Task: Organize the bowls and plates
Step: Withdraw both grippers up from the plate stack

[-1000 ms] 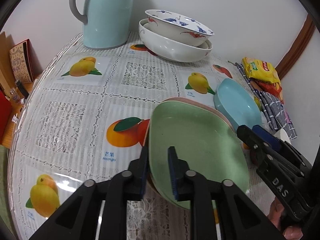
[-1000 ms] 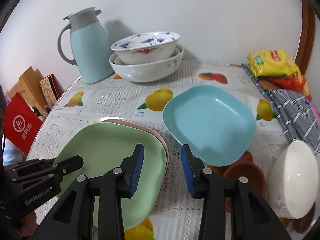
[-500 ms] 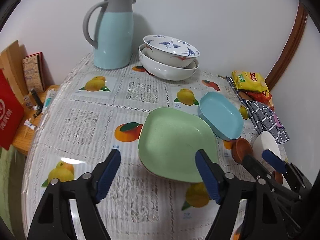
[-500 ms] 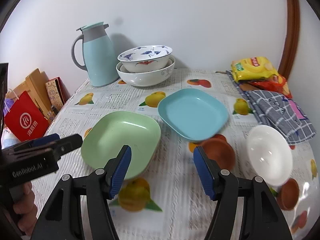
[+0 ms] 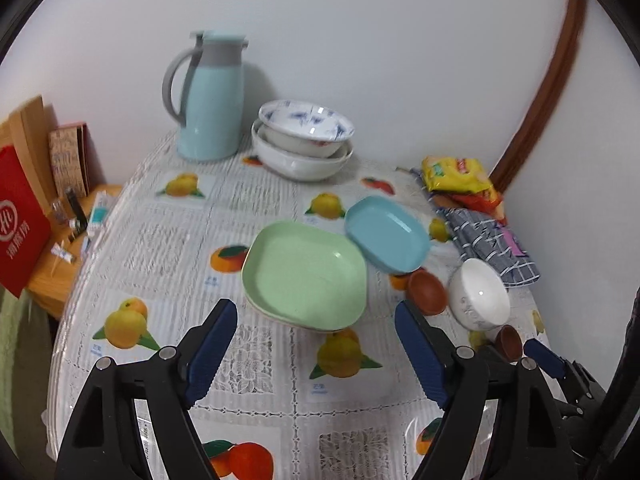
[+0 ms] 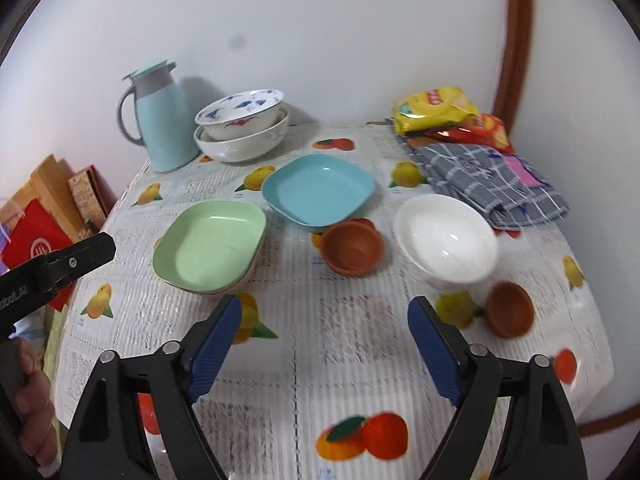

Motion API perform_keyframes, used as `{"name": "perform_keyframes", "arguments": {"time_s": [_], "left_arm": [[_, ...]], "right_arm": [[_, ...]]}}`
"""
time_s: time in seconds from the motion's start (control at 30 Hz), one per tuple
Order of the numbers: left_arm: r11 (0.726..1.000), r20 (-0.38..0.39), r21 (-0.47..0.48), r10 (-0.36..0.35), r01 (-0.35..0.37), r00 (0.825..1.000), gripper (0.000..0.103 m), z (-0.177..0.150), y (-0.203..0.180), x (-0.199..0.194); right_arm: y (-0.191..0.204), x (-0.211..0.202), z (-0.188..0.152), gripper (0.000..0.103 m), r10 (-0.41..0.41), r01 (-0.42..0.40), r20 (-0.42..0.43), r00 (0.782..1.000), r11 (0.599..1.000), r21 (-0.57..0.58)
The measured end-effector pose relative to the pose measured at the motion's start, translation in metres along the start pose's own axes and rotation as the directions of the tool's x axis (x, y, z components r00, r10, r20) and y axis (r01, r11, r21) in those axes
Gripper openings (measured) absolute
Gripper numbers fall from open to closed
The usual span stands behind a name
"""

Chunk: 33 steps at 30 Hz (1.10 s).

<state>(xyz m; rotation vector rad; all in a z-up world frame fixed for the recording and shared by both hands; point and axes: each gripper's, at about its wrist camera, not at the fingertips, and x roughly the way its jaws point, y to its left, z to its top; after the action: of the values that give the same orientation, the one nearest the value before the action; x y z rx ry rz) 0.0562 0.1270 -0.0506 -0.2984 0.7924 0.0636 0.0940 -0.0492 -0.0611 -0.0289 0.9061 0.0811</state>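
Right wrist view: my right gripper (image 6: 324,344) hangs above bare fruit-print plastic tablecloth (image 6: 352,376), its jaws opening, blue pads wide apart, nothing between them. Left gripper (image 5: 314,346) in its own view: same, jaws opening and empty over cloth.

Landmark: the pale green squarish plastic plate (image 6: 210,246), resting on top of another plate whose paler rim just shows beneath it.

Going out from the jaws, all placed by the green plate:
- Green plate lies just ahead of the right jaws and to their left; in the left wrist view it sits ahead and centred between the left pads.
- Small terracotta-brown bowl (image 6: 352,250), right of the green plate, near it but apart.
- Second, smaller brown bowl (image 6: 510,309), far right of it, close to the right pad.
- Glossy white ceramic bowl (image 6: 448,236), right of the green plate, beyond the first brown bowl.
- Light blue squarish plastic plate (image 6: 318,188), behind and right of the green plate; its near rim appears to ride on the brown bowl, so it sits tilted.
- Blue-patterned white bowl nested in a larger white bowl (image 6: 242,130), far behind, near the wall.

Judgement: the blue plate looks like the next one to stack. It lies dead ahead of the right jaws, long axis running left to right. The right hand seems nearer.
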Motion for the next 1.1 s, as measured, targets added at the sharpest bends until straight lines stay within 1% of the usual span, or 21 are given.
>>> {"name": "perform_keyframes", "arguments": {"time_s": [0.07, 0.1, 0.2, 0.33, 0.37, 0.5, 0.53, 0.63, 0.73, 0.77, 0.83, 0.9, 0.93, 1.0, 1.1], "left_arm": [[1.0, 0.011, 0.026, -0.006, 0.005, 1.0, 0.08, -0.002, -0.007, -0.007], [0.999, 0.015, 0.028, -0.015, 0.014, 1.0, 0.08, -0.003, -0.009, -0.01], [1.0, 0.032, 0.014, -0.006, 0.005, 0.999, 0.08, -0.004, -0.012, -0.018], [1.0, 0.063, -0.003, -0.016, 0.016, 0.998, 0.08, -0.008, -0.014, -0.029], [1.0, 0.065, 0.01, -0.022, 0.021, 0.998, 0.08, -0.008, -0.016, -0.031], [0.997, 0.09, 0.056, -0.052, 0.047, 0.995, 0.08, -0.009, -0.024, -0.041], [0.996, 0.095, 0.065, -0.06, 0.054, 0.994, 0.08, -0.008, -0.026, -0.044], [0.995, 0.106, 0.072, -0.075, 0.067, 0.992, 0.08, -0.007, -0.03, -0.049], [0.994, 0.106, 0.065, -0.089, 0.082, 0.99, 0.08, -0.002, -0.035, -0.052], [0.995, 0.103, 0.067, -0.083, 0.076, 0.991, 0.08, 0.0, -0.036, -0.052], [0.996, 0.101, 0.066, -0.07, 0.064, 0.992, 0.08, 0.004, -0.039, -0.053], [0.995, 0.086, 0.064, -0.077, 0.072, 0.993, 0.08, 0.009, -0.04, -0.051], [0.996, 0.076, 0.06, -0.075, 0.071, 0.994, 0.08, 0.012, -0.04, -0.05], [0.996, 0.069, 0.055, -0.08, 0.076, 0.994, 0.08, 0.017, -0.04, -0.048], [0.996, 0.079, 0.062, -0.073, 0.068, 0.994, 0.08, 0.023, -0.041, -0.046]], "right_arm": [[-0.004, -0.01, -0.004, 0.087, 0.017, -0.017, 0.008, 1.0, 1.0, 0.018], [-0.006, -0.015, -0.006, 0.088, 0.01, -0.01, 0.009, 1.0, 0.999, 0.032], [-0.011, -0.027, -0.011, 0.088, -0.025, 0.023, 0.023, 0.999, 0.998, 0.054], [-0.016, -0.039, -0.014, 0.088, -0.019, 0.017, 0.017, 1.0, 0.997, 0.076], [-0.018, -0.041, -0.015, 0.088, -0.007, 0.005, 0.023, 1.0, 0.996, 0.084], [-0.025, -0.049, -0.019, 0.088, 0.089, -0.095, 0.063, 0.994, 0.99, 0.104], [-0.027, -0.052, -0.019, 0.088, 0.092, -0.101, 0.081, 0.992, 0.989, 0.112], [-0.031, -0.06, -0.019, 0.088, 0.061, -0.077, 0.133, 0.989, 0.989, 0.124], [-0.034, -0.064, -0.015, 0.088, 0.056, -0.075, 0.148, 0.987, 0.989, 0.125], [-0.036, -0.065, -0.013, 0.088, 0.053, -0.073, 0.151, 0.987, 0.989, 0.128], [-0.04, -0.067, -0.009, 0.088, 0.054, -0.079, 0.168, 0.984, 0.986, 0.148], [-0.045, -0.072, -0.006, 0.088, 0.065, -0.097, 0.194, 0.979, 0.982, 0.161], [-0.046, -0.075, -0.004, 0.088, 0.055, -0.091, 0.219, 0.974, 0.983, 0.158], [-0.046, -0.078, 0.0, 0.088, 0.024, -0.058, 0.239, 0.971, 0.989, 0.138], [-0.043, -0.078, 0.009, 0.088, -0.006, -0.015, 0.219, 0.976, 0.996, 0.093]]}}
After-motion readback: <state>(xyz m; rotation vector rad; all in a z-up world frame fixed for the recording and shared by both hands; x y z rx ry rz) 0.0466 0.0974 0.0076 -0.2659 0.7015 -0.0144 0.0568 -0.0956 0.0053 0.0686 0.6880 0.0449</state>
